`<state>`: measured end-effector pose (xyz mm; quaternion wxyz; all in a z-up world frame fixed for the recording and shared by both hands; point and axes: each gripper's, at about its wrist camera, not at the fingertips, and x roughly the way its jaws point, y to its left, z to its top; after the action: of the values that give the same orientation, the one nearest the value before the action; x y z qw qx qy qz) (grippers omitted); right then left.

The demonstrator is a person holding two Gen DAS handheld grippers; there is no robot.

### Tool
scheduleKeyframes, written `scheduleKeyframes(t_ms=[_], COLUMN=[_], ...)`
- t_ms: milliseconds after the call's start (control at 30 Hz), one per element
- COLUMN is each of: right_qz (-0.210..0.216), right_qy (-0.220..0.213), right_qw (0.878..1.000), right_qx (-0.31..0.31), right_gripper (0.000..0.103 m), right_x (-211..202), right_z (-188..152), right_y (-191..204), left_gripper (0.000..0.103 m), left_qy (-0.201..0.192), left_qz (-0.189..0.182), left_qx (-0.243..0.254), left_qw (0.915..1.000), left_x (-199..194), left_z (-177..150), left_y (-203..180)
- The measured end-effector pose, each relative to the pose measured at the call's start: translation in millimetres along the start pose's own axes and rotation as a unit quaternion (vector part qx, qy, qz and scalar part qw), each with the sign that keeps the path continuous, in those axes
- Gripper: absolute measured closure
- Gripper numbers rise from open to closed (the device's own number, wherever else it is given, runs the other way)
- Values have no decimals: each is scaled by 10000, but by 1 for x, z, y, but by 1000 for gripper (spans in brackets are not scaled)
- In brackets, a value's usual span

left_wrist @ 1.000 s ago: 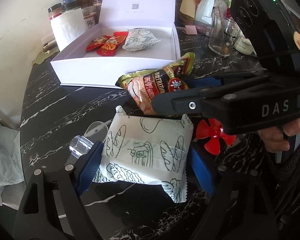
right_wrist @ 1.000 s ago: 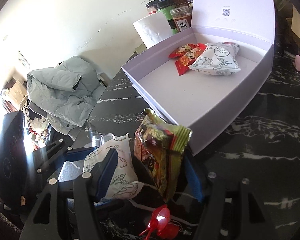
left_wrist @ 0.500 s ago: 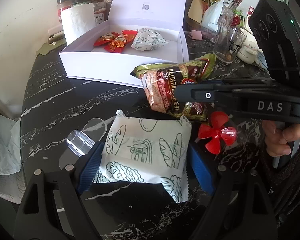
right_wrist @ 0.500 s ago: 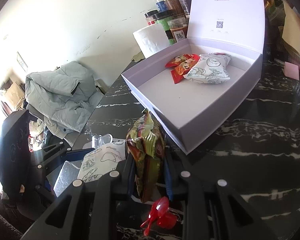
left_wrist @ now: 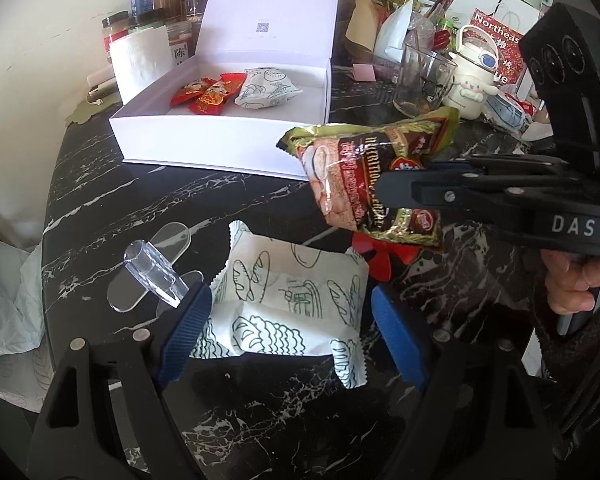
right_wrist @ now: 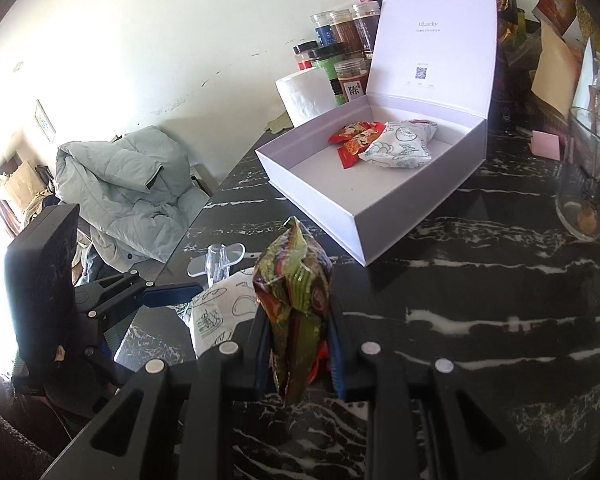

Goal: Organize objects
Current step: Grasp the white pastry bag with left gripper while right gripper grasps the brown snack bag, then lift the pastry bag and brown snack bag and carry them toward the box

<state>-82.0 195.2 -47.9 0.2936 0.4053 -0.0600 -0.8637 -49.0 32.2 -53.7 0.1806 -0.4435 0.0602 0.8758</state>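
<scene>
My right gripper is shut on a green and brown snack packet and holds it above the black marble table; the packet also shows in the left wrist view, with the right gripper on it. My left gripper is open, its blue pads either side of a white bread-print packet lying on the table. An open white box stands beyond, holding red sachets and another white packet. The box lies ahead of my right gripper.
A clear acrylic piece lies left of the white packet. A red toy propeller lies under the held packet. Jars, a paper roll, a glass and clutter stand at the back. A jacket lies off the table's left edge.
My right gripper closed on the green snack packet and lifted it off the table, up and to the right. The left gripper stayed open around the white packet.
</scene>
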Motion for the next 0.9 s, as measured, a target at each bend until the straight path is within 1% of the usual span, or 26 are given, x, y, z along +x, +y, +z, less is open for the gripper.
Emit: scheduleKeyframes(t_ms=[133,233,300,500,567,667,767,900], right_qz=[-170,-223,-241,-127,-30,74,54,47], right_qy=[-60,4,72,116,67,96,260,401], right_qw=[9998,9997,9997,9998,10000,9997,9994,9991], right_qx=[-64,-41,-17,39,-38,-199,-234,-130], right_gripper=[79,79,79,79,79,79,79,79], right_x=[-19,-27,-29,-33,-36,-40,-35,-30], right_z=[-14,-25,-32,-44,-46,-49,-54,-59], right_y=[3,2,1,1,3,9,12,8], left_gripper=[21,21,20,19,19,19,25,27], left_qy=[64,142,114,77,86,36,-27,12], left_qz=[137,250,266,516,592,510,261,332], left_qx=[0,-21,0,378,482,498,437,581], left_qw=[9999,9996,9996,9979,9970,9975,9987,9978], left_x=[4,10,12,20,22,19,16,15], left_z=[-2,-2,-2,1,1,2,3,3], left_y=[-3,-3,-5,-16,-20,-21,-21,-26])
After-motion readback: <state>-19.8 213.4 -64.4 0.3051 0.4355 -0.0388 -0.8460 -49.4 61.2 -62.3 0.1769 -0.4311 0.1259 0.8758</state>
